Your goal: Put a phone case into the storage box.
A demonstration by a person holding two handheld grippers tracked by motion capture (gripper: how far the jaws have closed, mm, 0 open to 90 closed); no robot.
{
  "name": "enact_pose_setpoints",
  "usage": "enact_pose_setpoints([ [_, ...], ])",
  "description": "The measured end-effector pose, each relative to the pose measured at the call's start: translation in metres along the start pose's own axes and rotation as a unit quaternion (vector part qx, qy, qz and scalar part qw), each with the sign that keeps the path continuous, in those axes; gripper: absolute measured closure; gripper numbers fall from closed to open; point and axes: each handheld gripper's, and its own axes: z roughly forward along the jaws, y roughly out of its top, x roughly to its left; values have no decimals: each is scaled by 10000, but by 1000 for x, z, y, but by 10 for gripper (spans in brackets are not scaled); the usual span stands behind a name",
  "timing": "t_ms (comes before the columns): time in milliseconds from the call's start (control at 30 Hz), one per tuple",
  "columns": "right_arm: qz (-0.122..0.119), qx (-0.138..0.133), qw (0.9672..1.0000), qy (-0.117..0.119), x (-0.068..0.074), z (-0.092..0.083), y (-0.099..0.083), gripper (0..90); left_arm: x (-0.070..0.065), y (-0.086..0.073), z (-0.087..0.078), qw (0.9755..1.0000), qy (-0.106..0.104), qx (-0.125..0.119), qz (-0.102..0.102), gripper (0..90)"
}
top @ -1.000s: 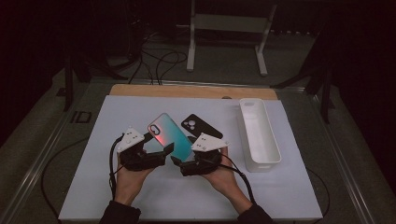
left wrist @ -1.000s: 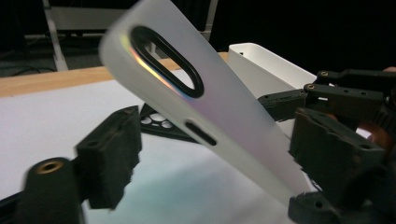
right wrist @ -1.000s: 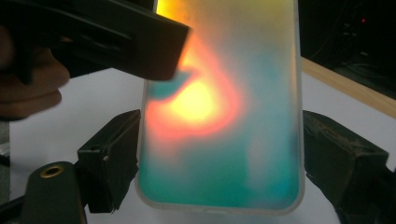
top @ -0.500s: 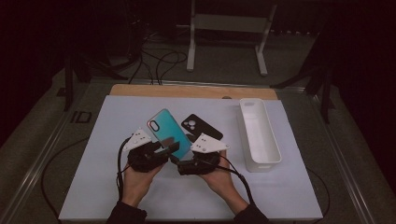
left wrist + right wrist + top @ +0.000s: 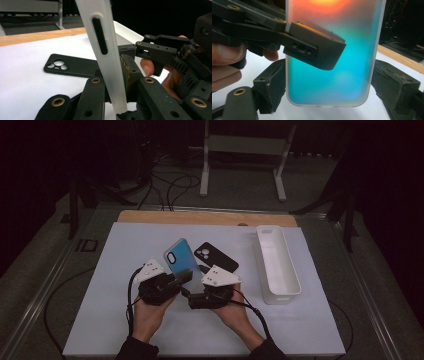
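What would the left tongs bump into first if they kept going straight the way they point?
Probably the right tongs. The left tongs, shut on the blue phone case, point across at them from close by. Depth is hard to judge; they might slip past toward the black phone case.

Two phone cases (image 5: 179,257) (image 5: 216,256), one white tray (image 5: 278,265), apparently.
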Motion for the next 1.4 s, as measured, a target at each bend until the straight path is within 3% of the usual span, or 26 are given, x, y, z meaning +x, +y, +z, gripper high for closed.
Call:
enact_pose_setpoints([
  [433, -62, 116, 9998, 172, -3, -2, -3, 148, -1, -2, 2, 10000, 15, 31, 0, 824],
  [600, -219, 224, 9991, 285, 0, -1, -8, 178, 2, -3, -1, 10000, 96, -5, -22, 856],
  [767, -207, 262, 9987, 395, -2, -4, -10, 177, 4, -6, -2, 9997, 246, 26, 25, 857],
  [1033, 121, 336, 9984, 437, -19, -13, -6, 141, 8, -17, -7, 9992, 383, -43, 90, 857],
  [1233, 523, 302, 9972, 430, -32, -19, 1, 108, 12, -25, -9, 9987, 484, -88, 147, 857],
  [1400, 583, 306, 9972, 363, -35, -20, 6, 107, 13, -29, -7, 9983, 536, -99, 189, 856],
])
